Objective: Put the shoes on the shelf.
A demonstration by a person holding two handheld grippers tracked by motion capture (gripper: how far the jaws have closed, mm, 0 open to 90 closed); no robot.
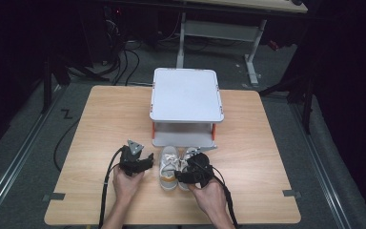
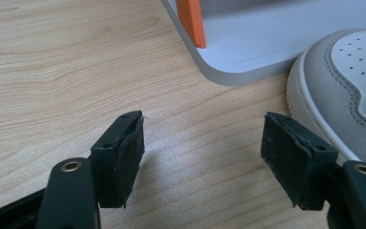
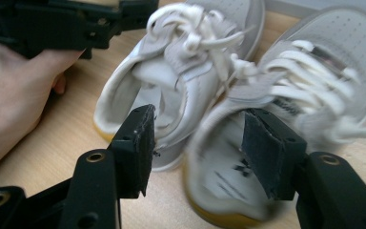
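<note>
High view: on the wooden table (image 1: pixel 100 124), I see my left gripper (image 1: pixel 147 160) resting just left of a pair of pale sneakers. Its jaws stand apart over bare wood, clamping nothing. The left shoe (image 1: pixel 168 167) and right shoe (image 1: pixel 186 164) sit side by side, toes toward a grey two-level shelf (image 1: pixel 186 93). My right gripper (image 1: pixel 183 175) sits at the heels, jaws apart around the right shoe's inner collar, not clamped

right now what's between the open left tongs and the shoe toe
Just bare wooden table; in the left gripper view the left tongs are open, with the shoe beside one jaw.
</note>
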